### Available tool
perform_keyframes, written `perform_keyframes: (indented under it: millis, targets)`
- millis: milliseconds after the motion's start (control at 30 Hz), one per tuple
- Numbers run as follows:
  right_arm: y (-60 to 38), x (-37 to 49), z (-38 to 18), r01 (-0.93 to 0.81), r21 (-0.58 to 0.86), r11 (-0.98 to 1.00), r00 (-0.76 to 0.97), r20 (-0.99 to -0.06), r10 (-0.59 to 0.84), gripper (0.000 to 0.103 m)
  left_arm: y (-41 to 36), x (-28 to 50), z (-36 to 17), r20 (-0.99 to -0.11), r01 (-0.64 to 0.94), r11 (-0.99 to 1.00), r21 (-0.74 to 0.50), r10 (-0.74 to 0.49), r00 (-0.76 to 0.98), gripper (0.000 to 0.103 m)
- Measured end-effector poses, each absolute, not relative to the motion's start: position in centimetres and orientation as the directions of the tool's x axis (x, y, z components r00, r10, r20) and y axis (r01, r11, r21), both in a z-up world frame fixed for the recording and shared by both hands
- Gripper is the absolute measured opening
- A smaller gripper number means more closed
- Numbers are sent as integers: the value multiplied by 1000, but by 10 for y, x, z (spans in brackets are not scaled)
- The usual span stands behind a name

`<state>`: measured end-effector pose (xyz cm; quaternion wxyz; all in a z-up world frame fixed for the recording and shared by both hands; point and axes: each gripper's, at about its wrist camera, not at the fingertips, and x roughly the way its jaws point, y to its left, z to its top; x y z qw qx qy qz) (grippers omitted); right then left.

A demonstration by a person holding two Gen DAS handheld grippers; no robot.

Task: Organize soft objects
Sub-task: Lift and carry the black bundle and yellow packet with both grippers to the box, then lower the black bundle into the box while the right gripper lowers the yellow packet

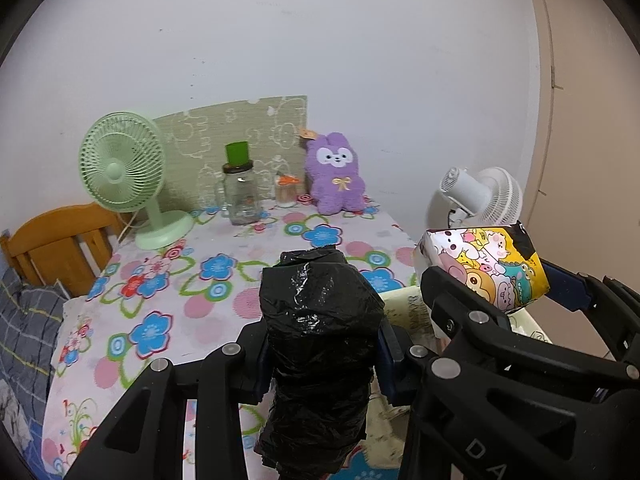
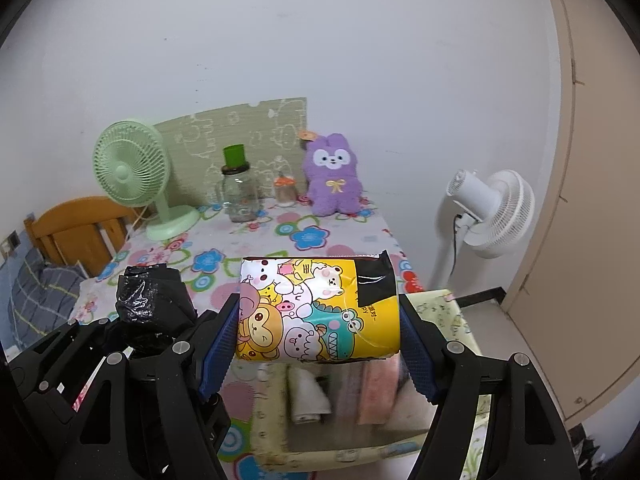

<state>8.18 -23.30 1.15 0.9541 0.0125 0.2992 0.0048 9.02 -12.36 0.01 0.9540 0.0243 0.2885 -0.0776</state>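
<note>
My left gripper [image 1: 322, 356] is shut on a black plastic-wrapped roll [image 1: 320, 340] and holds it upright above the flowered table [image 1: 168, 300]. The roll also shows in the right wrist view [image 2: 150, 308]. My right gripper [image 2: 320, 320] is shut on a yellow cartoon-printed soft pack [image 2: 318, 310], held above a pale fabric storage box [image 2: 452, 320]; the pack also shows in the left wrist view [image 1: 486, 268]. Inside the box lie folded cloths [image 2: 306, 394]. A purple plush bunny [image 1: 335, 174] sits at the table's far edge.
A green desk fan [image 1: 128, 176], a glass jar with a green cup on top [image 1: 240, 188] and a small jar [image 1: 286, 192] stand at the back. A white floor fan [image 2: 488, 212] stands right of the table. A wooden chair [image 1: 56, 248] is left.
</note>
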Motion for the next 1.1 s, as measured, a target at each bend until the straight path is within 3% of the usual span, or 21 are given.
perform_keyframes:
  millis: [500, 900, 933, 1000, 1100]
  targets:
    - [-285, 104, -2, 103, 26, 994, 801, -595, -67, 76, -174, 120, -15, -581, 274, 962, -17, -233, 780, 42]
    - [-301, 119, -25, 108, 51, 993, 766, -640, -51, 76, -187, 135, -36, -630, 282, 959, -23, -233, 741, 45]
    - [-301, 120, -27, 107, 53, 993, 765, -643, -48, 76, -188, 135, -37, -633, 283, 959, -22, -233, 739, 47]
    - [-301, 122, -28, 107, 57, 993, 761, -647, -45, 76, -187, 137, -38, -640, 284, 959, -22, -232, 733, 62]
    - [-301, 124, -30, 101, 61, 993, 758, -651, -38, 75, -187, 139, -38, -642, 284, 959, -16, -228, 732, 75]
